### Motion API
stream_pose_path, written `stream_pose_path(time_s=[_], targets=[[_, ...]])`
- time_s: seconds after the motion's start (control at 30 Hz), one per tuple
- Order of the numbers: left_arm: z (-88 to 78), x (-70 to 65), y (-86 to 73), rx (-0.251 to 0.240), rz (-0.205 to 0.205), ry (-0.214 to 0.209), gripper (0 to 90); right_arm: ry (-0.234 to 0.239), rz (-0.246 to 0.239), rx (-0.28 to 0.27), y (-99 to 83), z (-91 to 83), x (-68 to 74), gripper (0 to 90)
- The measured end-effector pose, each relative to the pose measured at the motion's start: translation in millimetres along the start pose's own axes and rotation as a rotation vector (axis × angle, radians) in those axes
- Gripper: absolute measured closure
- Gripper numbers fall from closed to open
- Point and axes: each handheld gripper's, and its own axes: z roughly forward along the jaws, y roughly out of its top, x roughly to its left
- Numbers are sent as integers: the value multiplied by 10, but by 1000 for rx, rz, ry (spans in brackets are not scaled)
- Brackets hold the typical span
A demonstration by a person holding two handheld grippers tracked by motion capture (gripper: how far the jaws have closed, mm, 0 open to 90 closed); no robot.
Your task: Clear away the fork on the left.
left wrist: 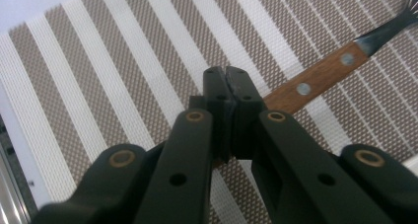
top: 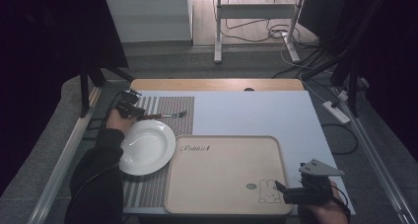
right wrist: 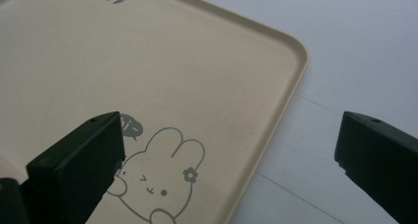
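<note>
My left hand-held gripper (top: 132, 110) is down on the striped placemat (top: 170, 108) near the desk's far left corner, and its jaws are clamped tight on the wooden handle of the fork (top: 165, 115). From the left gripper view the two black jaws meet at the tip with the fork (left wrist: 320, 81) handle pinched low between them, the riveted brown wood running out across the stripes of the placemat (left wrist: 123, 86) toward the metal neck. The fork lies flat on the mat, tines pointing toward the middle of the desk, just beyond the far rim of the white plate (top: 145, 146). The plate sits on the same mat along the left edge, touching the beige tray (top: 224, 174) beside it. My right hand-held gripper (top: 288, 190) hovers at the near right corner, over the tray's rabbit drawing; its jaws stand wide apart with nothing between them, one over the tray (right wrist: 148, 61), the other over the pale desk (right wrist: 345, 46).
</note>
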Motion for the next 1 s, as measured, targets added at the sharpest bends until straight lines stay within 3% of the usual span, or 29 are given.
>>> stream_pose_path(time_s=[0.17, 0.33, 0.53, 0.6, 0.63, 0.77, 0.8, 0.83, 0.87, 0.9, 1.0], targets=[[-21, -25, -63, 19, 9, -36, 875, -1, -21, 1, 1, 4, 22, 0], [-67, -80, -96, 63, 60, -68, 888, 3, -16, 7, 4, 6, 16, 0], [-75, -69, -92, 62, 55, -81, 887, 4, -16, 9, 5, 8, 16, 0], [-102, -57, -73, 35, 42, -76, 832, 4, -16, 7, 4, 7, 16, 0], [-119, -51, -57, 22, 36, -76, 735, 3, -14, 6, 4, 10, 14, 0], [-163, -75, 19, -21, 51, -104, 633, 5, -15, 8, 5, 10, 14, 0], [-158, -90, 42, -22, 57, -111, 508, 5, -16, 8, 5, 9, 15, 0], [-153, -106, 65, -23, 62, -110, 508, 5, -16, 8, 5, 9, 15, 0], [-146, -121, 87, -26, 65, -113, 464, 4, -17, 8, 5, 8, 15, 0], [-124, -153, 130, -31, 71, -133, 359, 4, -20, 2, 3, 6, 19, 0], [-93, -191, 172, -29, 74, -149, 281, 3, -22, 1, 3, 6, 21, 0]])
